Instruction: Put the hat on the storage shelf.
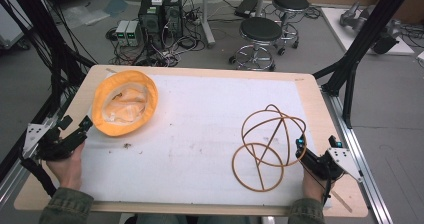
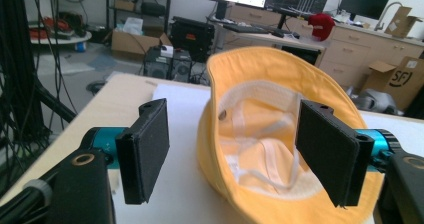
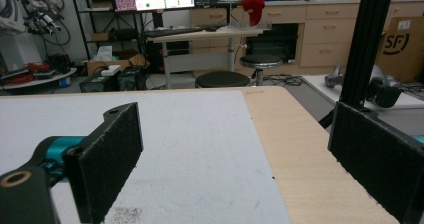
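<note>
White mat [image 1: 200, 129] between hat [image 1: 125, 102] and wire frame [image 1: 265, 146]: bare, I see free passage there. Left gripper [image 1: 85, 125] just beside the hat brim, jaws apart, hat ahead between them. Right gripper [image 1: 300, 149] close to the wire frame; in its own view, open mat and table edge [image 3: 300, 149] ahead.

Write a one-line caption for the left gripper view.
Open left gripper faces the upturned yellow hat lying on the white mat.

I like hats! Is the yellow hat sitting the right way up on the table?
No, the yellow hat lies upside down, its pale inside facing up.
</note>
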The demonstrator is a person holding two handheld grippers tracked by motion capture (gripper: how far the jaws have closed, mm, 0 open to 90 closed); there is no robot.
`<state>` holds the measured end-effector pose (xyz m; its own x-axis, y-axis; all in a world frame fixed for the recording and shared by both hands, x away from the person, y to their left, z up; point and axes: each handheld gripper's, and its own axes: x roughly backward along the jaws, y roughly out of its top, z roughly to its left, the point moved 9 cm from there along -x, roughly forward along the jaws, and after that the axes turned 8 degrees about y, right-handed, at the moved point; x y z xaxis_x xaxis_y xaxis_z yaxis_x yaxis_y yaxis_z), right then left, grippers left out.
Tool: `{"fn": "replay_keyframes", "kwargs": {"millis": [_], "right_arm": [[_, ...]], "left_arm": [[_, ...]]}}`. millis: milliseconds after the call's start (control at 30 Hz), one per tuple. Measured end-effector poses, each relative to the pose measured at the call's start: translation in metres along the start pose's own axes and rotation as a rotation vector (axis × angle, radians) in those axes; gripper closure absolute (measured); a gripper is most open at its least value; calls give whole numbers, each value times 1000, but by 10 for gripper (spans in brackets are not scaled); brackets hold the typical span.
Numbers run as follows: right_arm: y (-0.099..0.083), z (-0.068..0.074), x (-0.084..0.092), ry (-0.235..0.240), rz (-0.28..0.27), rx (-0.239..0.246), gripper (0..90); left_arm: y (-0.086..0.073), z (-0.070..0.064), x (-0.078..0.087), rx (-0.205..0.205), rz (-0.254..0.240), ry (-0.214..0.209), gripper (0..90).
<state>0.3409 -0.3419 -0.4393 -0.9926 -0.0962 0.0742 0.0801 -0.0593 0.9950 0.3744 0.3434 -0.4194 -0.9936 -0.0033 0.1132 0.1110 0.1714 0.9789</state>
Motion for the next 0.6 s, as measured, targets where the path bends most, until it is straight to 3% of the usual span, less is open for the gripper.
{"fn": "replay_keyframes", "kwargs": {"millis": [33,167,333,533,600], "right_arm": [[1,1,0,1,0,4,62],[1,2,-1,4,-2,11,61],[2,6,-1,11,-3,14,62],[2,9,-3,21,1,27,61],[2,10,-3,21,2,29,62]], "left_arm": [[2,2,-5,-17,15,2,299],[3,4,-12,-16,40,-10,298],[5,3,-21,-2,87,-56,308],[15,-8,-39,-63,114,-84,303],[15,-11,-47,-50,151,-89,280]]}}
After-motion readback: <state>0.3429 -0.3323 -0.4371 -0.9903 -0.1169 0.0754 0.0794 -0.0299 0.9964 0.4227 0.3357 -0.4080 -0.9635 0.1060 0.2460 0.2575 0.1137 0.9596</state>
